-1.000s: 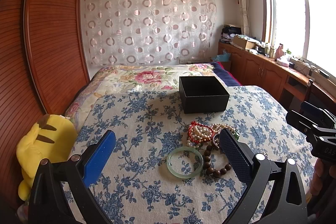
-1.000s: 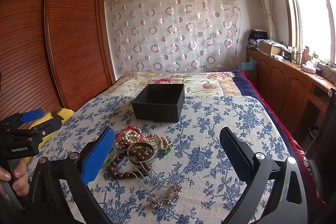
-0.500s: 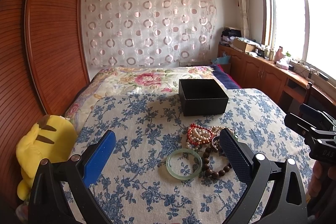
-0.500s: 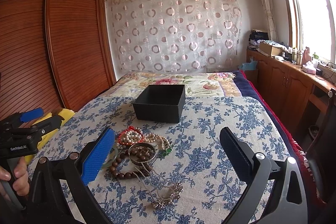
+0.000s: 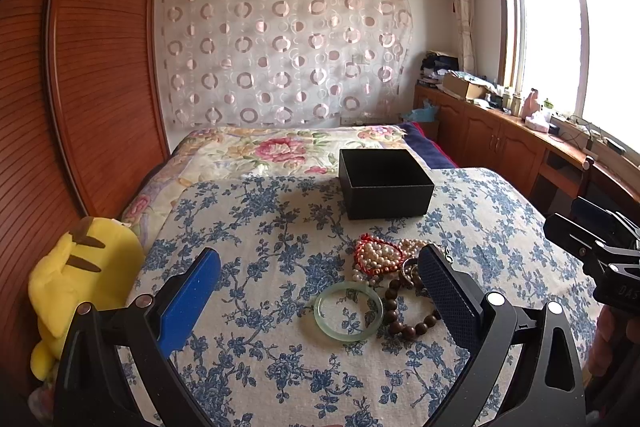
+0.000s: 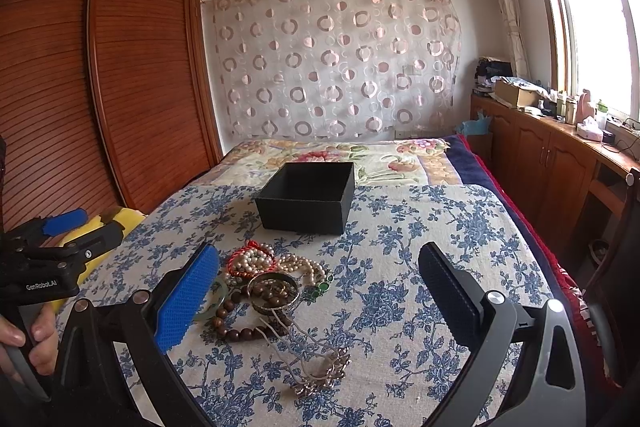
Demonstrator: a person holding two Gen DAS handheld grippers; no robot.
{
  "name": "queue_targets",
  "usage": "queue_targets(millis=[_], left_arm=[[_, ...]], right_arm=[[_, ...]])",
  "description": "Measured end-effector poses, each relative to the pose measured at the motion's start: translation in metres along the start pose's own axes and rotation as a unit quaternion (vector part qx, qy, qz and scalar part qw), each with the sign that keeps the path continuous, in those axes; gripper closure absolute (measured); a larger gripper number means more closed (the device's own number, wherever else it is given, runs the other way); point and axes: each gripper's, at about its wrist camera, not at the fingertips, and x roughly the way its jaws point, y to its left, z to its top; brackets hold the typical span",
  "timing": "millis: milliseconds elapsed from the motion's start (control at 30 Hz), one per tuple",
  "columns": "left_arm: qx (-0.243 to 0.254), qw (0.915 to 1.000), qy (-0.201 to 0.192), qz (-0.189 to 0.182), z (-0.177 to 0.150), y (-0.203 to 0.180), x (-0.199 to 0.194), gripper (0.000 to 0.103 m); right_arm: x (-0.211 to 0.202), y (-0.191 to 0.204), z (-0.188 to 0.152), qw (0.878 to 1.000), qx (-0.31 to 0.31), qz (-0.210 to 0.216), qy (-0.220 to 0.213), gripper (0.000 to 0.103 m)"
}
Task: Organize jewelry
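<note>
Both views have tipped down slightly since a second ago: box and jewelry sit lower in frame, nothing on the bed has shifted.

Box (image 5: pixel 385 183): black, square, open top, nothing visible inside, upright on the bed just beyond the jewelry.

Jewelry, heaped near mid-bed:
- Wooden bead bracelet (image 6: pixel 240 329), dark brown, nearest edge of the heap, touching the jade bangle.
- Jade bangle (image 5: pixel 348 310), pale green, translucent, flat on the cover; in the right wrist view partly hidden behind the blue pad.
- Pearl strand (image 6: pixel 256 261) coiled with a red cord, at the box side of the heap; a second cream strand trails right toward a small green stone.
- Metal bangle (image 6: pixel 273 293), dark, engraved, lying over the beads.
- Hairpin (image 6: pixel 316 367), silver, two prongs, flower-shaped head, closest to the right camera, its prongs reaching the heap.

Bed (image 6: pixel 420 267): white cover with blue floral print; a pink floral quilt beyond it. Wood wardrobe on the left, circle-patterned curtain on the back wall, air conditioner above, window and low cabinets on the right. Yellow plush (image 5: pixel 76 291) at the bed's left edge.

Left claw (image 5: pixel 320 287): spread wide, holding nothing, hovering over the jade bangle, touching nothing.
Right claw (image 6: pixel 318 287): spread wide, holding nothing, above the heap, no contact.
Hand (image 6: pixel 34 341) grips the left handle.
</note>
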Motion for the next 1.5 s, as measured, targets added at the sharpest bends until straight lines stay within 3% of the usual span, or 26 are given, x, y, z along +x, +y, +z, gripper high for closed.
queue_targets(millis=[933,1500], left_arm=[[-0.001,1.0000,0.002,0.000,-0.001,-0.001,0.001,0.008],[-0.006,0.9972,0.071,-0.023,-0.031,0.004,0.046,0.008]], right_arm=[[0.000,0.007,0.002,1.000,0.001,0.010,0.001,0.002],[0.026,-0.015,-0.030,0.998,-0.016,0.021,0.060,0.003]])
